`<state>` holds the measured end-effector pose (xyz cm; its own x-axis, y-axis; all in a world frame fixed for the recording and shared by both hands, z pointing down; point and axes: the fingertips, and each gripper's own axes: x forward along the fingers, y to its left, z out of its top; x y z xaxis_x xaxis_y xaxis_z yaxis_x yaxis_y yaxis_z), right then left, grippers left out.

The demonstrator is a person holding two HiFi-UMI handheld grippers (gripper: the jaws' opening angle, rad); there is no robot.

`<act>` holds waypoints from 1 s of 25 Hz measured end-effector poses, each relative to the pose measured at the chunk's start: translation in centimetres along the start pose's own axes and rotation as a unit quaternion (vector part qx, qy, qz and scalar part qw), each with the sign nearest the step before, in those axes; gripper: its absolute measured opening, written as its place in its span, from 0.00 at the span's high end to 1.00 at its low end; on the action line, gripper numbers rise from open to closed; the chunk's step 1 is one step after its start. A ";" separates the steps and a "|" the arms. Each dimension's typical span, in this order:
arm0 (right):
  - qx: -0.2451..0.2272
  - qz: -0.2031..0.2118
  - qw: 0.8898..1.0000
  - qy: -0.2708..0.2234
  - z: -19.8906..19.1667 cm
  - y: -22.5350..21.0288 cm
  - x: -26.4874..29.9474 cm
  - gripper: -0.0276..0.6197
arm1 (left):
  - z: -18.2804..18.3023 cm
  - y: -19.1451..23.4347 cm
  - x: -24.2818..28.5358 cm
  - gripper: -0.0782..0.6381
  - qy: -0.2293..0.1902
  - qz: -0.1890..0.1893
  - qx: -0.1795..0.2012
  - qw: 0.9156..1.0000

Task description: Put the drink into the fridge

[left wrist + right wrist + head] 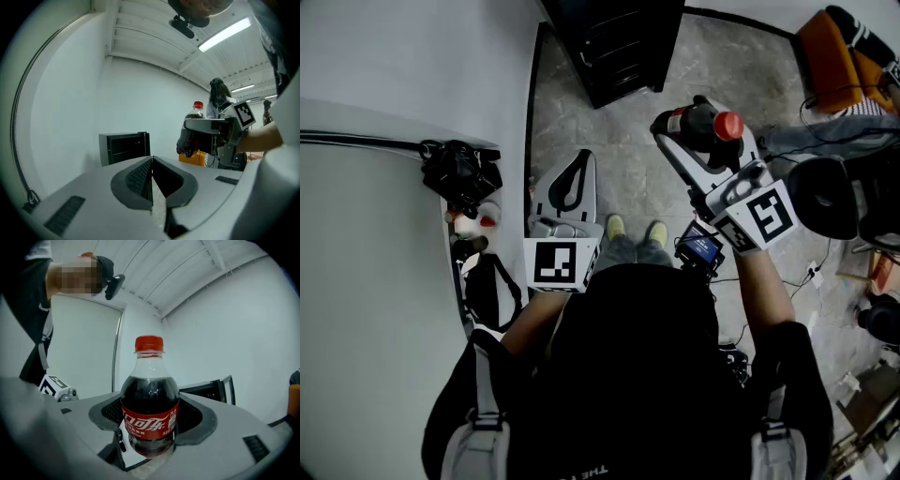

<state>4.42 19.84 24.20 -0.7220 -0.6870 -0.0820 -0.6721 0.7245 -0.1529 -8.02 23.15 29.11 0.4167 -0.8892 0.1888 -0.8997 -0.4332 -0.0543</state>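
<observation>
A cola bottle [150,404] with a red cap and red label stands upright between the pads of my right gripper [151,423], which is shut on its lower body. In the head view the same bottle [714,125] is held in my right gripper [698,133] above the floor, to the right of the person's feet. The fridge [619,42], a small black cabinet, stands on the floor ahead with its door open; it also shows as the fridge [124,146] in the left gripper view. My left gripper [574,178] hangs lower at the left, jaws shut with nothing between them [151,164].
A white wall or panel [384,281] fills the left side, with a black bag [459,173] and small items on a ledge beside it. An orange object [834,61], a black round seat [825,197] and cables lie at the right.
</observation>
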 end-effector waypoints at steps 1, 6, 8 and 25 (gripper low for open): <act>0.016 0.000 1.000 -0.005 0.2 0.1 0.0 0.48 | 0.3 0.0 -0.1 0.87 -0.003 0.003 0.003 1.000; 0.015 -0.020 0.999 0.034 -2.9 0.6 -1.5 0.48 | -0.1 0.6 -0.7 0.87 0.002 0.013 -0.001 1.000; 0.026 -0.022 0.998 0.043 -4.2 1.3 -1.8 0.48 | -0.4 0.7 -1.1 0.87 0.004 0.013 -0.003 1.000; 0.044 -0.044 0.998 0.018 -4.2 5.8 -0.3 0.48 | -0.2 4.9 -3.3 0.87 -0.032 0.004 -0.023 0.999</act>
<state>0.01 24.46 27.42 -0.6676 -0.7440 -0.0283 -0.7172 0.6528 -0.2440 -13.85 23.97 28.43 0.4161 -0.9005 0.1264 -0.9071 -0.4207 -0.0107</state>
